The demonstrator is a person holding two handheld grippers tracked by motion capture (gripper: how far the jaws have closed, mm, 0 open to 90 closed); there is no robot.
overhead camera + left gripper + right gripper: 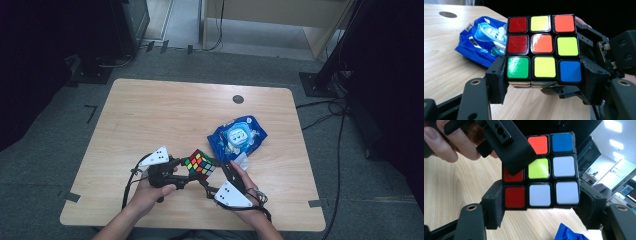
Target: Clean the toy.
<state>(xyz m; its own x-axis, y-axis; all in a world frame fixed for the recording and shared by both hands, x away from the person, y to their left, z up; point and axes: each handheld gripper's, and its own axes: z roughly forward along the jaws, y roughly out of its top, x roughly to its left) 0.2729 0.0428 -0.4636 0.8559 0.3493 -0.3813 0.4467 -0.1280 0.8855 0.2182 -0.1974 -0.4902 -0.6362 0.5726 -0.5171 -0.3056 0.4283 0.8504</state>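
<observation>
The puzzle cube [201, 162] is held above the near centre of the table [150, 115], between both claws. The left claw [544, 80] is clenched on the cube's bottom layer. The right claw [540, 202] brackets another layer; whether its pads press is unclear. Colours remain scrambled, so most turning is judged outstanding. A blue packet [237, 136] lies just beyond, to the right.

My two grippers, left gripper [186, 172] and right gripper [216, 176], are matte black, blocky, each topped by a pale grey three-cornered plate and trailing thin black cables. Their jaws carry brass-ringed screw holes near the base, and my forearms are bare.
</observation>
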